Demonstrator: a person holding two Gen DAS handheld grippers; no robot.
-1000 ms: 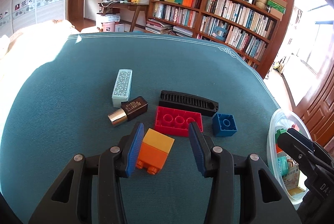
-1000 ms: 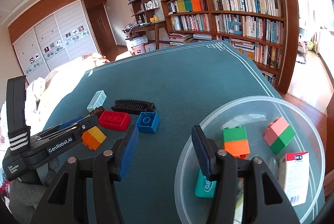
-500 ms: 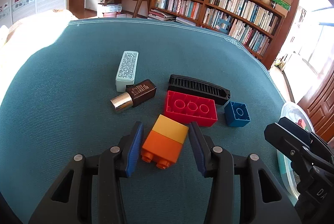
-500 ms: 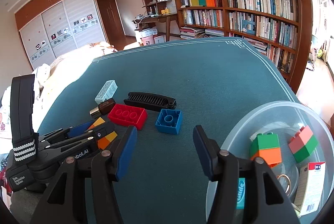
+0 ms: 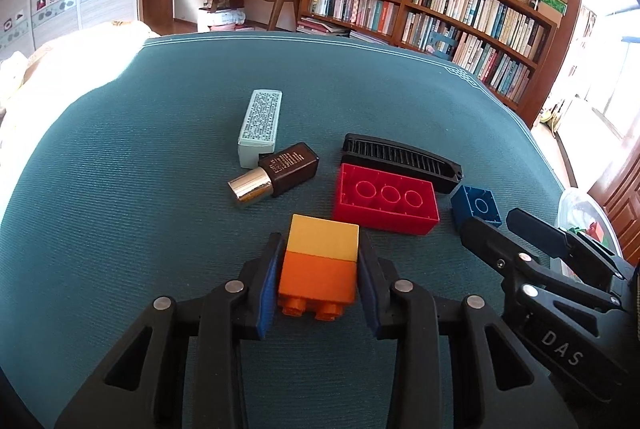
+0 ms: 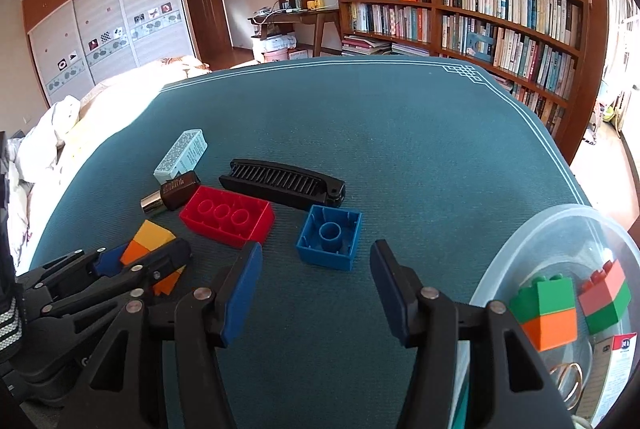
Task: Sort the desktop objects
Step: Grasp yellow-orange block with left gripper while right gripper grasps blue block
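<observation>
Left wrist view: left gripper [image 5: 318, 279] has just clamped onto the yellow-and-orange block [image 5: 320, 265] lying on the teal tabletop [image 5: 160, 189].
Right gripper [image 6: 316, 287], jaws apart and empty, has drifted from the clear bowl [image 6: 520, 261] toward the blue block [image 6: 330, 237]; both look bowl-bound.

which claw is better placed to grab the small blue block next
Right. The right claw is open with the blue block just ahead between its fingers, while the left claw is shut on the yellow-orange block.
</observation>
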